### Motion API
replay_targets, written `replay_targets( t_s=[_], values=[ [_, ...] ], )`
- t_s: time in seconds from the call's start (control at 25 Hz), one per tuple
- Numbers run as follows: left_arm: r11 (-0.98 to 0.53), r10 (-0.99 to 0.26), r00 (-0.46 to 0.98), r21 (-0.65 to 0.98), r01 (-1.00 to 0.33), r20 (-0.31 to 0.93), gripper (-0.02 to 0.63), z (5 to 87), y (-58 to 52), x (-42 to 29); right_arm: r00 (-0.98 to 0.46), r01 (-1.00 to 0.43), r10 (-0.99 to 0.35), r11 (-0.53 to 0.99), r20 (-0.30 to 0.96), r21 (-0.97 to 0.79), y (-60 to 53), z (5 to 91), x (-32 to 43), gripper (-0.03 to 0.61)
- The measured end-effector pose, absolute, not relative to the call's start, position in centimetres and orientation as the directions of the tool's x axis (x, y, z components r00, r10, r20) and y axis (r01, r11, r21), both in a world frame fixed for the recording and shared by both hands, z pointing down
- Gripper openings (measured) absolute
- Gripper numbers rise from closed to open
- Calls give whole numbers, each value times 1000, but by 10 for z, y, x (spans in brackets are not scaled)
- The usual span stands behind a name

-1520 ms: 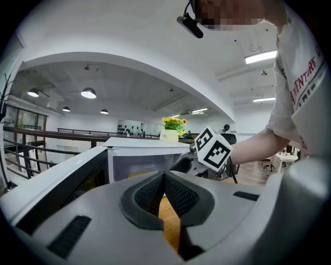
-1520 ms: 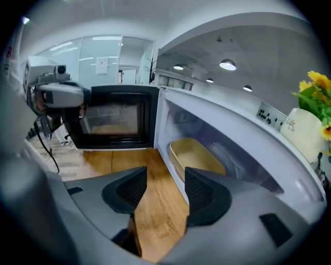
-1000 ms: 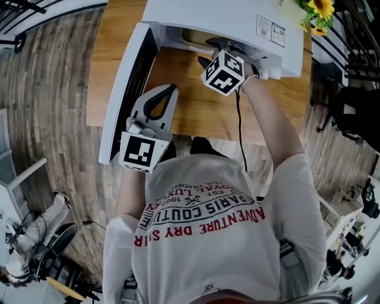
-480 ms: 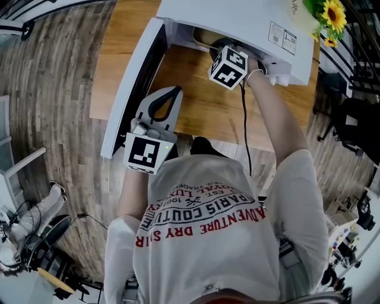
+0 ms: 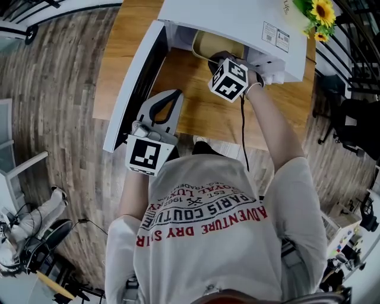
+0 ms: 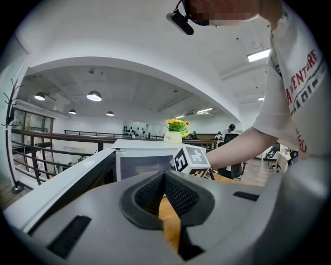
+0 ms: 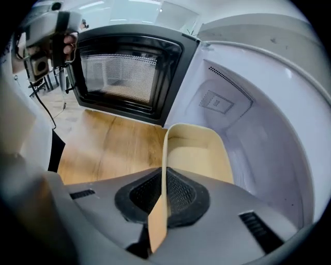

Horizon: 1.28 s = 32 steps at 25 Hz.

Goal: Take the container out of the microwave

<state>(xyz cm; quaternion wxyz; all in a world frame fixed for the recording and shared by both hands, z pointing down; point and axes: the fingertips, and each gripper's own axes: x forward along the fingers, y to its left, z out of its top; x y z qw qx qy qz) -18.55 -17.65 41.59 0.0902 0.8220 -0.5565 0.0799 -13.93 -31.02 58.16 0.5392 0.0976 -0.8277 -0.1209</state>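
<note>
1. The white microwave [image 5: 225, 18] sits on the wooden bench [image 5: 202, 113] with its door [image 5: 133, 83] swung wide open to the person's left.
2. The container [image 7: 199, 152] is a cream, open-topped, rectangular tub. It is inside the microwave's cavity, close to the front opening, and from the head view only its front part [image 5: 217, 43] shows under the oven's top.
3. The right tool [image 7: 164, 199] reaches down into the opening and is pinched on the container's near wall. The thin cream wall stands on edge between the two dark pads, which press it from both sides.
4. In the head view, the right tool [image 5: 215, 58] has its marker cube just outside the cavity and a black cable [image 5: 242, 130] trailing back along the person's forearm.
5. The left tool [image 5: 169, 98] is over the bench in front of the open door, well apart from the container. Its jaws are together with nothing between them — in its own view [image 6: 164, 194] the pads meet at the tip.
6. A pot of sunflowers [image 5: 320, 9] stands on top of the microwave at its far right corner.
</note>
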Motion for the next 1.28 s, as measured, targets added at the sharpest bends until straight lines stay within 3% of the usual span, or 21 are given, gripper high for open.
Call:
replay_targets(
  t_s=[0.6, 0.96, 1.28],
  values=[
    [-449, -881, 437, -24, -893, 182, 14, 385, -153, -177, -601, -370, -381, 912, 703, 179, -219, 502, -116, 34],
    [-517, -852, 503, -76, -853, 143, 14, 362, -152, -171, -668, -575, -548, 809, 503, 119, -194, 428, -84, 34],
    [-557, -829, 546, -98, -825, 121, 14, 346, -154, -166, -612, -741, -738, 661, 284, 119, -188, 373, -46, 34]
  ],
)
